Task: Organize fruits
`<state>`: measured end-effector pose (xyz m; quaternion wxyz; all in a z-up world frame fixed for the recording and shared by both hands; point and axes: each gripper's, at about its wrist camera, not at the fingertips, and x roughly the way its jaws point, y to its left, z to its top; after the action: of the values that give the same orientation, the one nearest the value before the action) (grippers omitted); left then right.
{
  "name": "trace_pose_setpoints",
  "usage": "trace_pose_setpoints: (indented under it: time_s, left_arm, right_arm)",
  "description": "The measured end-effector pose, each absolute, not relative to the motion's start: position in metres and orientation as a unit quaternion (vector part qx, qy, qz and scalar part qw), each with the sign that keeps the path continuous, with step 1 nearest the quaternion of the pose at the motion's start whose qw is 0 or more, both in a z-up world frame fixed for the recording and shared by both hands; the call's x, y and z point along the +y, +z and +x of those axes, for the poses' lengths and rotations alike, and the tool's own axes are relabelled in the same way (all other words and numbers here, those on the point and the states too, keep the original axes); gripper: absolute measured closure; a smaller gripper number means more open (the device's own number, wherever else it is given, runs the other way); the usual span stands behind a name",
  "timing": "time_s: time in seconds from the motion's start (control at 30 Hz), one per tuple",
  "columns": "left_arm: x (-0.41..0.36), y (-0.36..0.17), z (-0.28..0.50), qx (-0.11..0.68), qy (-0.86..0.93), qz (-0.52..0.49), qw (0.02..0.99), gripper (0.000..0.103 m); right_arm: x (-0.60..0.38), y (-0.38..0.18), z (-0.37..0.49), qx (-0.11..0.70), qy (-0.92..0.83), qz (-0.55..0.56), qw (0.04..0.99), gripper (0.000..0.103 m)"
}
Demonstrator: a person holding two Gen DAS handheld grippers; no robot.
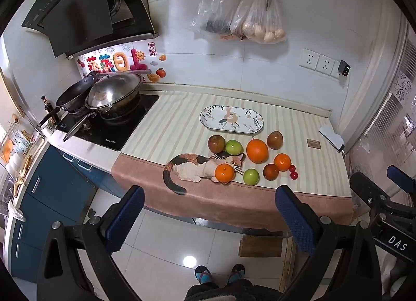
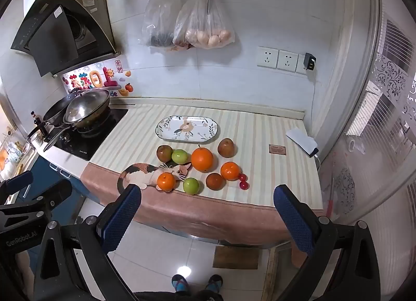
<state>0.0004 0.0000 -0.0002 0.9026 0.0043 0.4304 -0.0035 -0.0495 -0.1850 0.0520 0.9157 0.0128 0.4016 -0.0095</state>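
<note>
Both hand-held grippers hang off the front edge of the surface [image 1: 161, 129], tilted down toward it; the left hand-held gripper [image 1: 209, 216] and right hand-held gripper [image 2: 208, 214] stand wide and empty. The fruits [image 2: 202, 158] cluster near the front edge, ahead of both; the oval plate [image 2: 186, 129] lies just behind them, long axis along the back edge. The green fruit [image 2: 191, 185] sits nearest, roughly central to the right one.

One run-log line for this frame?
phase: not started | left gripper: open, empty | right gripper: open, empty | fruits: loose on cloth | plate: empty
</note>
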Motion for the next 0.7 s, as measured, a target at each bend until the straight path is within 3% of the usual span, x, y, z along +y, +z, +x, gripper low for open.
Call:
trace_pose_setpoints:
  time_s: [0.7]
  left_arm:
    - [0.001,0.0,0.0,0.423,-0.002,0.005,0.906,0.0]
  right_arm:
    - [-0.175,0.046,-0.033,0.405,-0.001,0.016,0.914,0.0]
